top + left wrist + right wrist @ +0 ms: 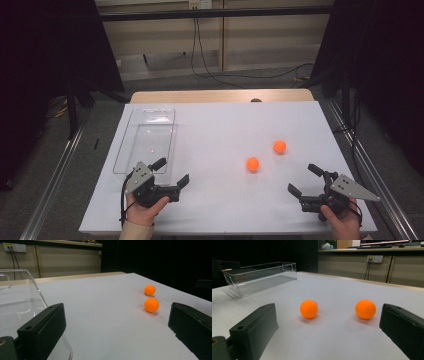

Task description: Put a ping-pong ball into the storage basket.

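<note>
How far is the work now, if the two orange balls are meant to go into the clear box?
Nothing looks done: the clear plastic box is empty. Nothing is in hand: the left gripper and the right gripper are both open near the table's front edge. Left to do: the nearer orange ball and the farther orange ball both lie on the white tabletop.

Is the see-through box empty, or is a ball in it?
Empty. The clear box holds nothing; both orange balls sit on the white table.
</note>
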The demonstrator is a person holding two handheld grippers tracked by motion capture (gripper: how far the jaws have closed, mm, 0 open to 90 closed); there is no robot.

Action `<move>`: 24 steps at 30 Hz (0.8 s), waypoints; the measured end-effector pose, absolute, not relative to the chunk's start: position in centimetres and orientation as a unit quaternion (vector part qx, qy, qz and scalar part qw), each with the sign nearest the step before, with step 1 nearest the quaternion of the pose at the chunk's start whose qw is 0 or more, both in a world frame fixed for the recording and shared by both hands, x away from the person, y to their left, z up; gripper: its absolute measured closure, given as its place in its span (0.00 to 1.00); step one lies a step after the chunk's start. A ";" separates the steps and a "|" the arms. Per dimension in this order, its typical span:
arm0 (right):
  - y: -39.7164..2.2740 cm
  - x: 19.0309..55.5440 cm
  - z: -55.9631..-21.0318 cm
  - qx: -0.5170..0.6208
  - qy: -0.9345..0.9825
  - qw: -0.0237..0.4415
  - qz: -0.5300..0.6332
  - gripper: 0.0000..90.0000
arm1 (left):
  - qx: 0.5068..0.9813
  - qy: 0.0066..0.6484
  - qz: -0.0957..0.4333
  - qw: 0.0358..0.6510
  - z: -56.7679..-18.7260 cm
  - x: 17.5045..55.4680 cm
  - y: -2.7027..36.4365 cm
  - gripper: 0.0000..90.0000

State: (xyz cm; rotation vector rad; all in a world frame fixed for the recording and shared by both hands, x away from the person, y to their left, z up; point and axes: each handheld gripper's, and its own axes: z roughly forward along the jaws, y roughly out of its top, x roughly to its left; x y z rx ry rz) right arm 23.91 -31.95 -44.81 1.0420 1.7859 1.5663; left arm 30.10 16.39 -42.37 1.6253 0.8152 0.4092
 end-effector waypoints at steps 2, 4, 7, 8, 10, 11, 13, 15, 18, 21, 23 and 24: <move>-31.9 23.9 -44.8 0.386 0.664 0.270 0.581 0.01 | 0.703 0.348 0.176 0.595 -42.4 30.1 16.1 0.02; -31.9 23.9 -44.8 0.387 0.663 0.269 0.581 0.01 | 0.705 0.347 0.173 0.594 -42.4 30.2 15.8 0.02; -31.9 23.9 -44.8 0.386 0.664 0.269 0.581 0.01 | 0.708 0.343 0.172 0.593 -42.4 30.3 15.4 0.02; -31.9 23.9 -44.8 0.385 0.664 0.270 0.581 0.01 | 0.708 0.343 0.171 0.594 -42.4 30.3 15.3 0.02; -31.9 23.9 -44.8 0.385 0.664 0.270 0.582 0.01 | 0.710 0.341 0.169 0.593 -42.4 30.4 15.0 0.02; -31.9 23.9 -44.8 0.385 0.664 0.269 0.581 0.01 | 0.712 0.339 0.171 0.591 -42.4 30.4 14.9 0.02; -31.9 23.9 -44.8 0.386 0.664 0.269 0.581 0.01 | 0.715 0.336 0.168 0.590 -42.4 30.4 14.6 0.02; -31.9 23.9 -44.8 0.385 0.664 0.269 0.582 0.01 | 0.714 0.336 0.166 0.592 -42.4 30.4 14.5 0.02; -31.9 23.9 -44.8 0.384 0.664 0.270 0.582 0.01 | 0.714 0.337 0.165 0.591 -42.5 30.5 14.3 0.02; -31.9 23.9 -44.8 0.383 0.665 0.270 0.581 0.01 | 0.715 0.336 0.165 0.590 -42.5 30.6 14.2 0.02; -31.9 23.9 -44.8 0.383 0.665 0.269 0.582 0.01 | 0.716 0.334 0.164 0.591 -42.5 30.6 14.1 0.02; -31.9 23.9 -44.8 0.383 0.665 0.269 0.582 0.01 | 0.716 0.332 0.163 0.592 -42.4 30.7 13.9 0.02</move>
